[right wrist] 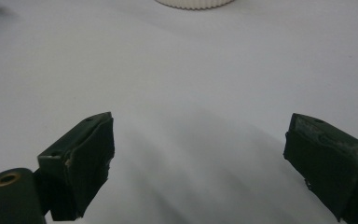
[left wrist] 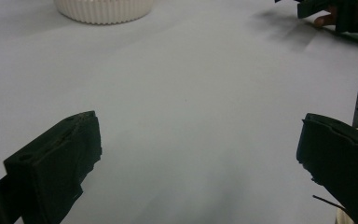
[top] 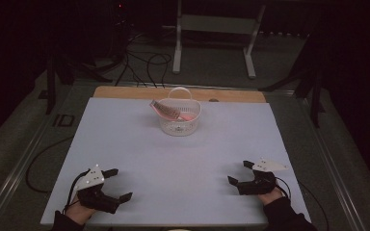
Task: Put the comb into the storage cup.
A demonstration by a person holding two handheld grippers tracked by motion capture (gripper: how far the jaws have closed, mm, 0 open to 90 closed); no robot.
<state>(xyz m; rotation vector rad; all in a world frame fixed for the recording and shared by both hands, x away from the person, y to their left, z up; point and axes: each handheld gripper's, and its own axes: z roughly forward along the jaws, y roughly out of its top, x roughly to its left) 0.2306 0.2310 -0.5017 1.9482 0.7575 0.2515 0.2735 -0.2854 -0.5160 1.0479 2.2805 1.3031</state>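
Two handheld grippers rest near the front edge of a white table (top: 125, 144), the left gripper (top: 117, 184) and right gripper (top: 237, 172) well apart, jaws spread wide and empty. A white basket (top: 179, 126) holding a pink packet (top: 167, 109) stands toward the far edge.

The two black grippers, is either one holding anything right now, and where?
Nothing is held. The left gripper and the right gripper both rest open on the white table cover, jaws wide apart, far from the white ribbed plastic basket.
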